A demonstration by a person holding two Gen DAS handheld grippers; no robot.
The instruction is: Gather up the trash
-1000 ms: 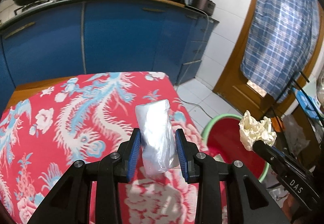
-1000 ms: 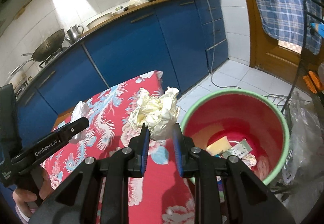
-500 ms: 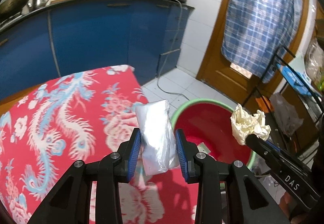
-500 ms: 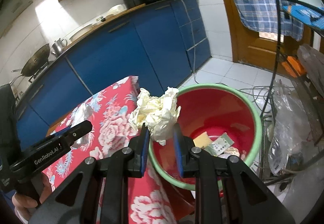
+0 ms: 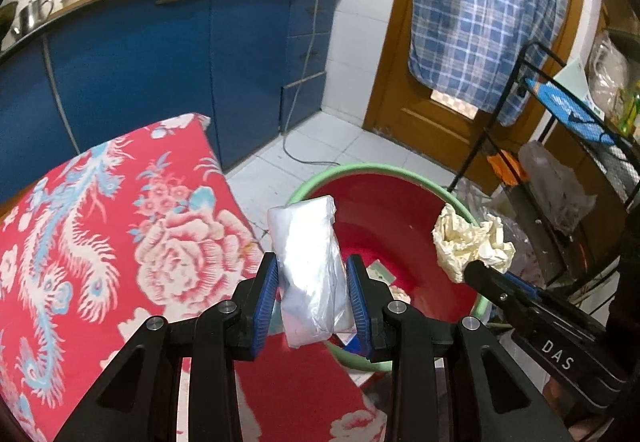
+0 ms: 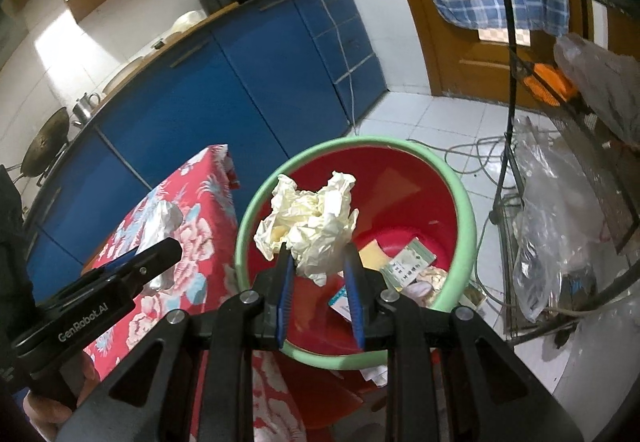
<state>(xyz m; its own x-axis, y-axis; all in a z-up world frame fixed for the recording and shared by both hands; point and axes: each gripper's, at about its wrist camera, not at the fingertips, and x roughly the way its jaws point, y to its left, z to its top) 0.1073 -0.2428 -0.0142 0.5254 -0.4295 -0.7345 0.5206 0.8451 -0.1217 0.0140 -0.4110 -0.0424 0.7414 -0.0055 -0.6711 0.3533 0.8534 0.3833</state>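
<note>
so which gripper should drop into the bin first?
Right. Its crumpled paper already hangs over the red bin, inside the green rim. The left gripper, holding the plastic bag, sits at the tablecloth edge, only partly over.

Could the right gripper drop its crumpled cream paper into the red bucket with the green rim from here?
Probably yes: the right gripper, shut on the crumpled cream paper, hangs over the open red bucket, with nothing between them.

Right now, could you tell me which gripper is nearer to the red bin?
Right. The right gripper holds the crumpled paper over the red bin; the left gripper, holding the plastic packet, is at its table-side rim.
</note>
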